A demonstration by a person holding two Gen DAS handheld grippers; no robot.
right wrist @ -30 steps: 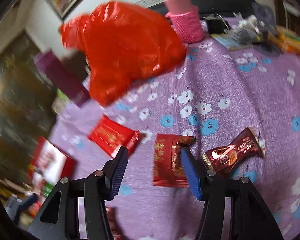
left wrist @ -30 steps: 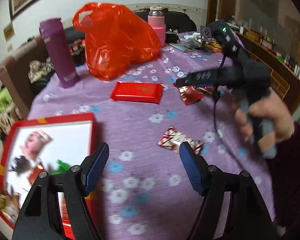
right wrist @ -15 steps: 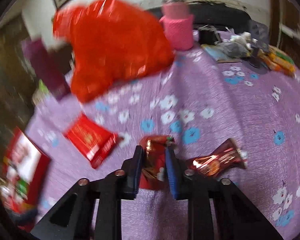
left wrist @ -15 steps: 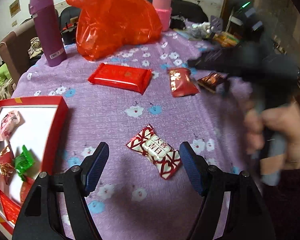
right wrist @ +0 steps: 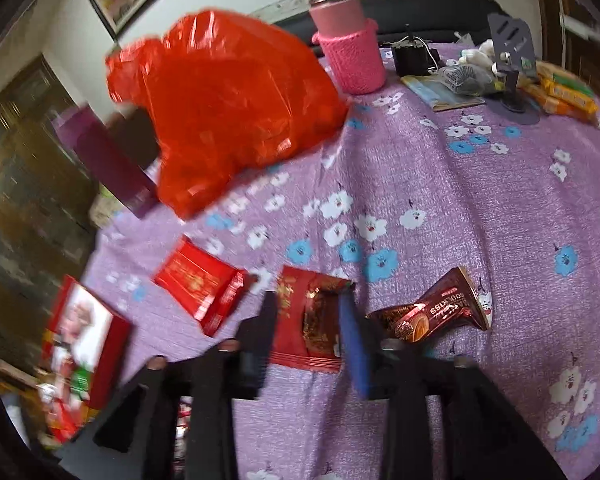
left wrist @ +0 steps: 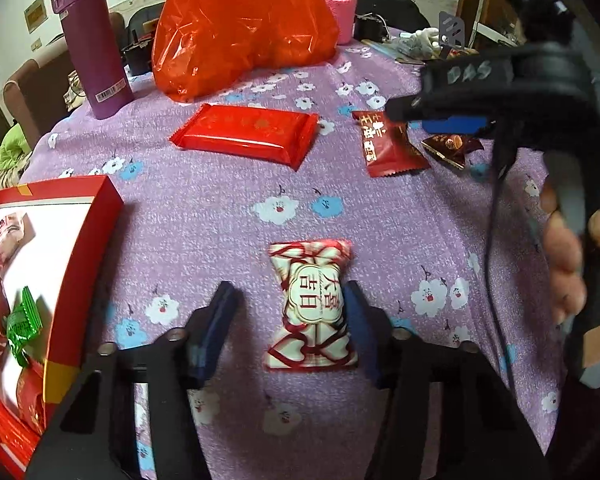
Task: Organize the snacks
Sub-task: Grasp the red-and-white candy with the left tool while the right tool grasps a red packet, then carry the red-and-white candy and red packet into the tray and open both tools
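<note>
Now, line by line:
Left gripper (left wrist: 286,316): pointing down over the surface, jaws closing around the white-and-red candy (left wrist: 310,306); right pad at the wrapper's edge, left pad standing clear of it, so not yet gripping.
White-and-red candy: lying flat on the purple flowered tablecloth (left wrist: 220,216), between the left jaws, near the front edge of the surface.
Right gripper (right wrist: 308,320): jaws opening, straddling the red sachet (right wrist: 306,316); whether the pads are touching the wrapper: cannot tell, view blurred.
Red sachet: lying on the cloth, also showing in the left view (left wrist: 388,144) under the right gripper's fingers.
Brown foil snack (right wrist: 436,308): lying just to the right of the right gripper's blue pad, apart from the sachet.
Long red packet (left wrist: 246,134): resting flat in the middle of the surface, between the sachet and the red box.
Red box (left wrist: 80,264): sitting at the left edge of the surface, holding several wrapped sweets, among them a green one (left wrist: 22,324).
Orange plastic bag (left wrist: 236,24): standing at the back, between the purple flask (left wrist: 92,44) and the pink-sleeved bottle (right wrist: 350,46).
Person's hand (left wrist: 568,264): gripping the handle of the right gripper.
</note>
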